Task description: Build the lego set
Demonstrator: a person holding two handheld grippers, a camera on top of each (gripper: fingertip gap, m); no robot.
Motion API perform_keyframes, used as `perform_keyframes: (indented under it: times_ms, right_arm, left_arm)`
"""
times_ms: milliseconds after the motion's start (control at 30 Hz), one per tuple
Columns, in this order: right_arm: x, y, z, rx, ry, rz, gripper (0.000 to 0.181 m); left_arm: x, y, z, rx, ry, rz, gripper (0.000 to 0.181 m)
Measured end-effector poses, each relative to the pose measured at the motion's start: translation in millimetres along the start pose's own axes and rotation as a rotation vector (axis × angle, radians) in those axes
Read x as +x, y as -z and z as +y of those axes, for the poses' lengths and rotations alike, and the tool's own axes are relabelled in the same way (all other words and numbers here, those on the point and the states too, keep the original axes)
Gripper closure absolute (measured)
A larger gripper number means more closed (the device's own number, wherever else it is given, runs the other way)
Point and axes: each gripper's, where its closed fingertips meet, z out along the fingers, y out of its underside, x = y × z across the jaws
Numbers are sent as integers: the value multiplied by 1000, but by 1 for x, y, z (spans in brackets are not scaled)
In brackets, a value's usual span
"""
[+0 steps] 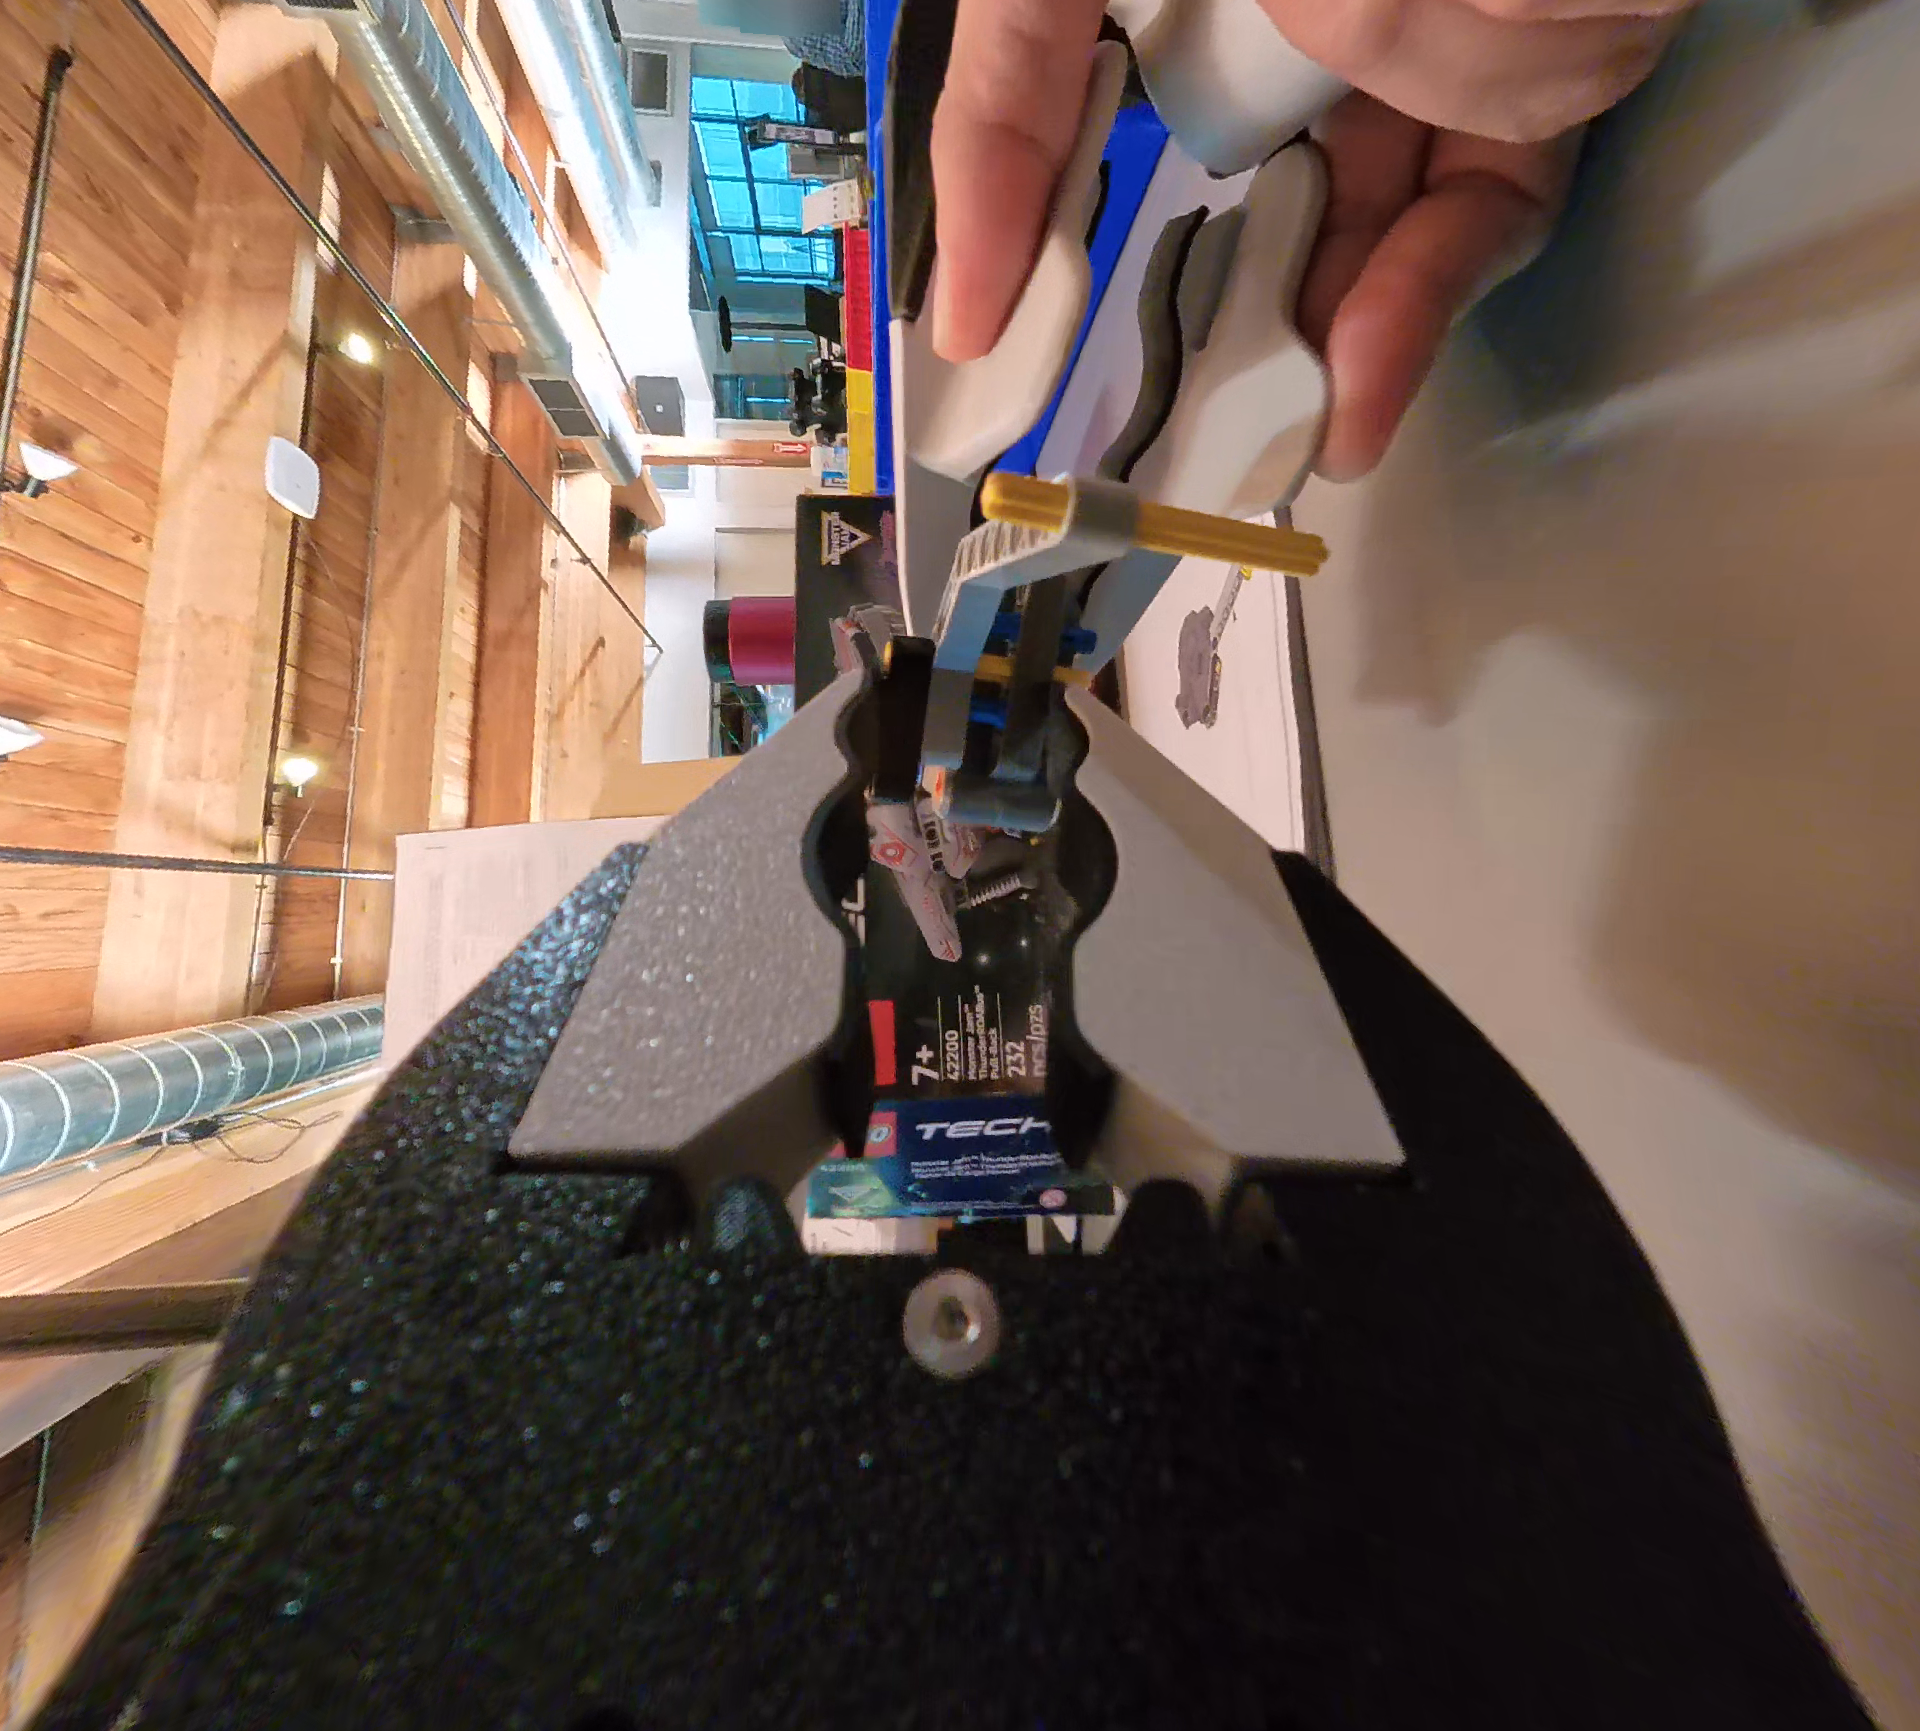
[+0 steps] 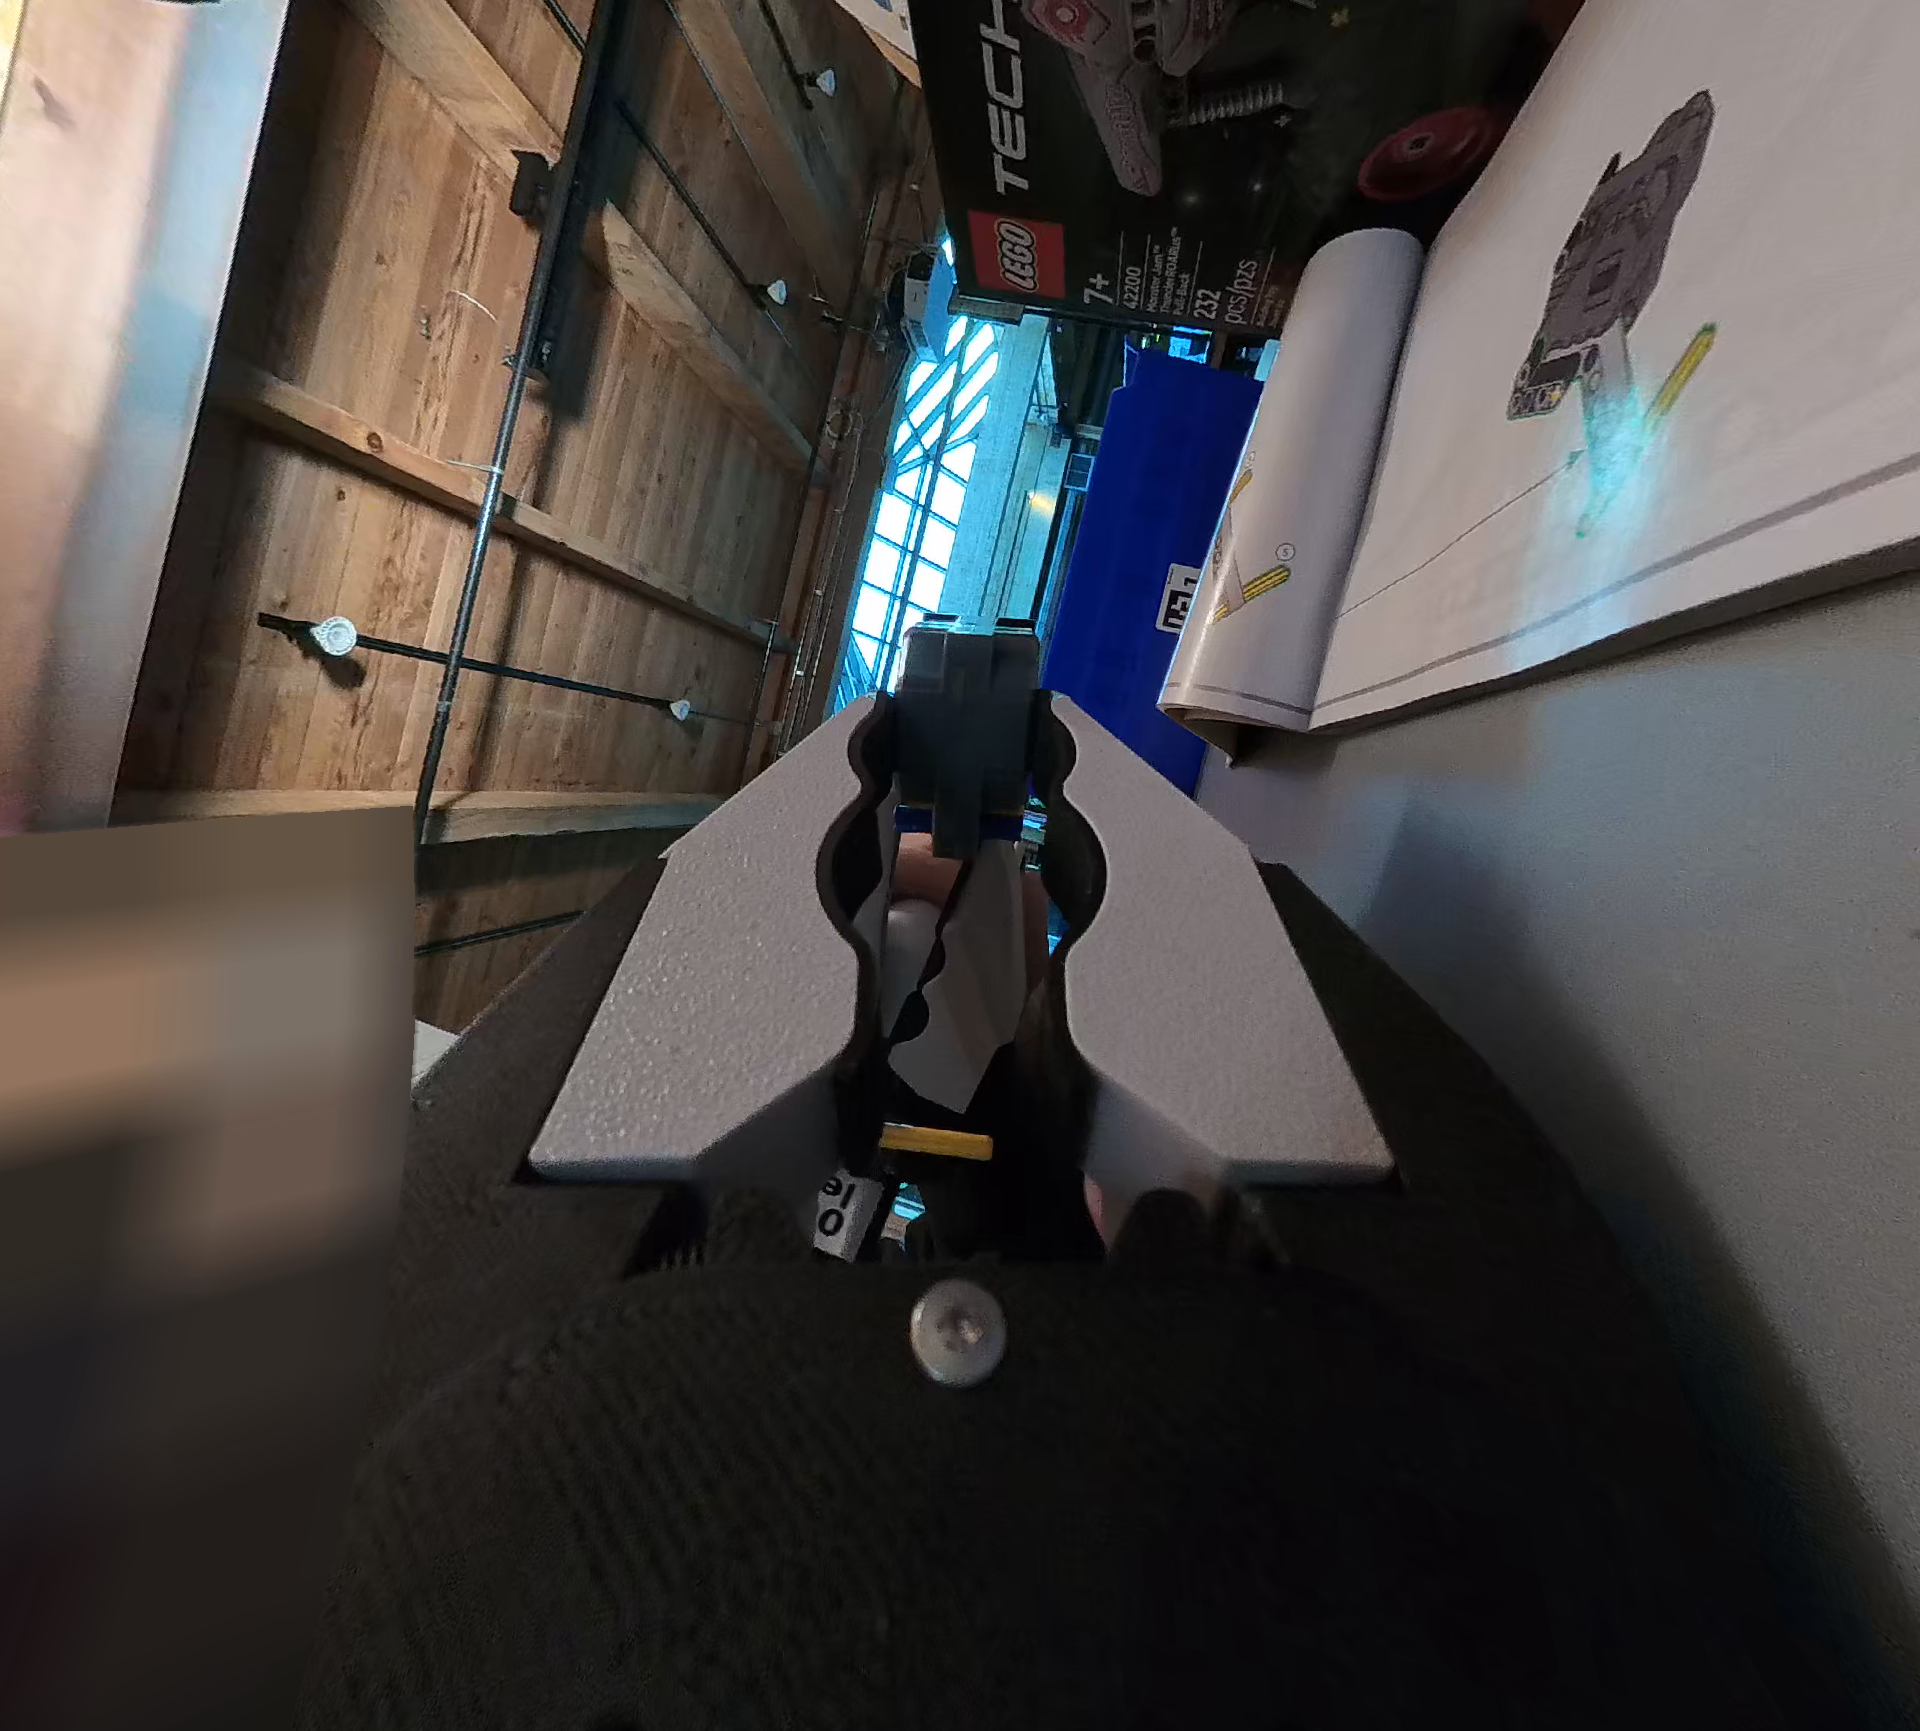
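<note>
A small lego assembly (image 1: 987,725) of grey and black beams with blue pins is held between both grippers. A long yellow axle (image 1: 1153,530) passes through a grey connector at its far end. My left gripper (image 1: 966,725) is shut on the near end of the assembly. My right gripper (image 1: 1013,632), held by a hand (image 1: 1351,19), reaches in from the top and grips the far part. In the right wrist view my right gripper (image 2: 961,731) is shut on the dark grey assembly (image 2: 966,715). The left gripper's pale fingers (image 2: 951,1006) and a yellow axle (image 2: 935,1143) show behind.
The black lego box (image 2: 1091,123) stands behind the work, also seen in the left wrist view (image 1: 956,1006). An open instruction booklet (image 2: 1662,331) lies on the pale table (image 2: 1558,954). A blue bin (image 2: 1132,538) and a dark red cylinder (image 1: 764,642) stand farther off.
</note>
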Motion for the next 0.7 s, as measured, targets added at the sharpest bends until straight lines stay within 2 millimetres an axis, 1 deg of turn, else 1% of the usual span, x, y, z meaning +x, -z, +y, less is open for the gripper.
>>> perform_keyframes:
  times_ms: [67, 133, 167, 233, 300, 333, 400, 433, 467, 500, 533, 567, 600, 633, 667, 700]
  right_arm:
    - [-3, -1, 1, -11, -1, -19, 156]
    - [-7, -1, 1, -19, 35, -37, 154]
    - [-11, -2, 2, -31, 74, -55, 150]
    - [-18, -1, 5, -76, 182, -58, 138]
    - [-25, 3, 7, -129, 326, -42, 118]
    - [-32, 6, 7, -148, 427, -47, 116]
    - [-60, 13, 12, -174, 705, -120, 111]
    - [-68, 18, 18, -198, 865, -133, 108]
    - [-67, 23, 22, -224, 1024, -99, 103]
    - [-61, 27, 23, -253, 1208, -28, 100]
    - [-53, 29, 19, -269, 1425, 71, 100]
    - [-53, 30, 17, -253, 1652, 138, 97]
    - [-60, 28, 23, -220, 1868, 138, 96]
    - [-67, 24, 29, -162, 2036, 131, 100]
    - [-64, 19, 34, -163, 2143, 153, 112]
    - [-49, 14, 39, -251, 2198, 202, 112]
  left_arm:
    - [-2, 1, 0, 2, 7, -3, 153]
    - [-6, 3, 3, -3, 64, -2, 153]
    - [-9, 4, 5, -5, 98, 0, 153]
    - [-10, 6, 10, -7, 164, 32, 153]
    - [-7, 10, 16, -5, 227, 85, 153]
    - [-6, 13, 18, 7, 258, 115, 153]
    - [-4, 19, 22, 38, 326, 174, 153]
    - [-6, 22, 23, 63, 358, 192, 153]
    - [-8, 25, 23, 92, 394, 205, 153]
    - [-10, 29, 22, 122, 428, 221, 153]
    - [-12, 32, 21, 149, 452, 236, 153]
    - [-13, 36, 20, 171, 465, 255, 153]
    - [-13, 39, 18, 187, 475, 279, 153]
    - [-12, 41, 15, 200, 483, 300, 153]
    - [-12, 43, 12, 214, 486, 316, 153]
    - [-11, 45, 9, 229, 486, 330, 153]
